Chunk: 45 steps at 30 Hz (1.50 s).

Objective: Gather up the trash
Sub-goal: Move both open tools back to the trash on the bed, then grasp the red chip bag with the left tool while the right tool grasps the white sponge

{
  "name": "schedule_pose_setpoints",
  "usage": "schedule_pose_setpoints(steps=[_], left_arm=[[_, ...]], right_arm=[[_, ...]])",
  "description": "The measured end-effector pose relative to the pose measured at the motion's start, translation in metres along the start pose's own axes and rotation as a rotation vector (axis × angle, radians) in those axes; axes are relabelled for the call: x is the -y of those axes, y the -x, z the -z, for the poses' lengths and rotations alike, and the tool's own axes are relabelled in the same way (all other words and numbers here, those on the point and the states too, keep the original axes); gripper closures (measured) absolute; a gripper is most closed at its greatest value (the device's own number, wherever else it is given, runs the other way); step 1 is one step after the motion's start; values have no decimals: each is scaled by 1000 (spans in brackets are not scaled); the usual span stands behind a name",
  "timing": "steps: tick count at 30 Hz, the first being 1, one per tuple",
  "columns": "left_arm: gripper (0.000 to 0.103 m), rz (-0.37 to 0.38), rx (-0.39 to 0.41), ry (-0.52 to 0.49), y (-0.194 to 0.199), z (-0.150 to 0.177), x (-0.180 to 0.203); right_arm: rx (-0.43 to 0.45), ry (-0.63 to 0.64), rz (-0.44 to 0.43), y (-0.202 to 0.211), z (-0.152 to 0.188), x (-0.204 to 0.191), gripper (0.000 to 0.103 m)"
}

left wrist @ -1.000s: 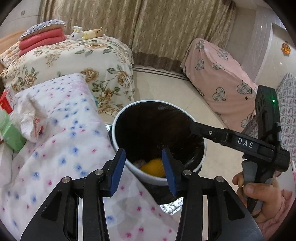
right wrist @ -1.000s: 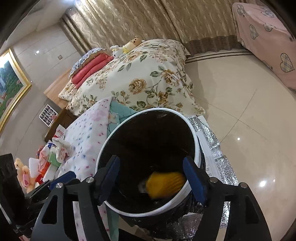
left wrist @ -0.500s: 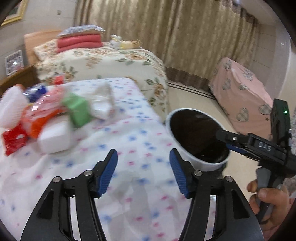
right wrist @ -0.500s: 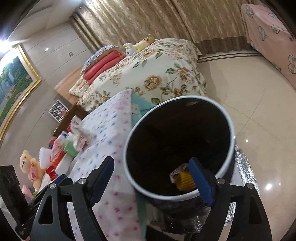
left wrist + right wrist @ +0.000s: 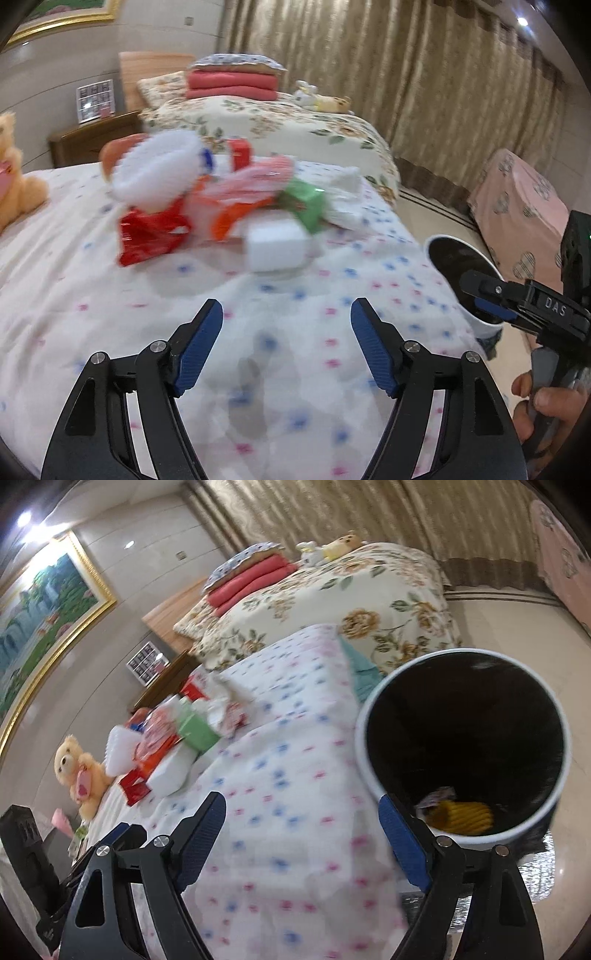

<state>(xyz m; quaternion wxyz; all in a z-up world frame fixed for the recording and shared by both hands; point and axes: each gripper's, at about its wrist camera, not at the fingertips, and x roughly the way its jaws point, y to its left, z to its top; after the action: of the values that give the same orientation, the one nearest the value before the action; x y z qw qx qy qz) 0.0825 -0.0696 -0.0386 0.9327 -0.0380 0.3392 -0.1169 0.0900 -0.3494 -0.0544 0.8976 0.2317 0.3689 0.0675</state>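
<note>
Both jaws spread, nothing held. I have the left gripper [image 5: 286, 345] aimed across the dotted bedspread [image 5: 110, 295] at the trash pile [image 5: 221, 206], which lies ahead, well apart from it. The right gripper [image 5: 303, 836] hangs beside the bin [image 5: 373, 775], parked at the bed's edge for short drops. A yellow wrapper [image 5: 461, 816] sits inside.

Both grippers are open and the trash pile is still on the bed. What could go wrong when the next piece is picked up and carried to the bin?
1. The trash pile is tangled: closing the left gripper on the white box may drag the green packet along.
2. The bin stands beside the bed edge, so a drop could miss it.
3. The right gripper hangs near the rim and might bump it.
</note>
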Motion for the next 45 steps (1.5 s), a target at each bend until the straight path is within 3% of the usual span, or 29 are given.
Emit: schedule_pose_setpoints(steps=[15,21,35,37,38,39,41,43,45], left_arm=[[30,-128,0,117,5,-1,-92],[30,-116,-18,153,-1,-10,-114],[31,-115,-79,93,-40,-41,-132],[42,-97,-98,85,-47,-42,-130],[53,-86,-109,81,-50,-43,-130],[70,-72,-124,76,-54,-44,-127],[90,-49,-157,65,-61,-43,-125],[94,-42,-136,52,-55,-43,-121],[98,-36,-115,40,-47,-41,-117]], right_arm=[[-88,131,-81,-47,15,-83,17],[-111,162,-95,-65,17,-105,17],[-141,218,-81,-108,4,-141,17],[-145,233,-66,-114,4,-145,17],[-150,238,-61,-118,3,-147,17],[-153,242,-56,-121,4,-148,17],[-149,248,-44,-122,4,-149,23],[-145,251,-35,-122,4,-148,51],[-150,246,-47,-119,5,-147,52]])
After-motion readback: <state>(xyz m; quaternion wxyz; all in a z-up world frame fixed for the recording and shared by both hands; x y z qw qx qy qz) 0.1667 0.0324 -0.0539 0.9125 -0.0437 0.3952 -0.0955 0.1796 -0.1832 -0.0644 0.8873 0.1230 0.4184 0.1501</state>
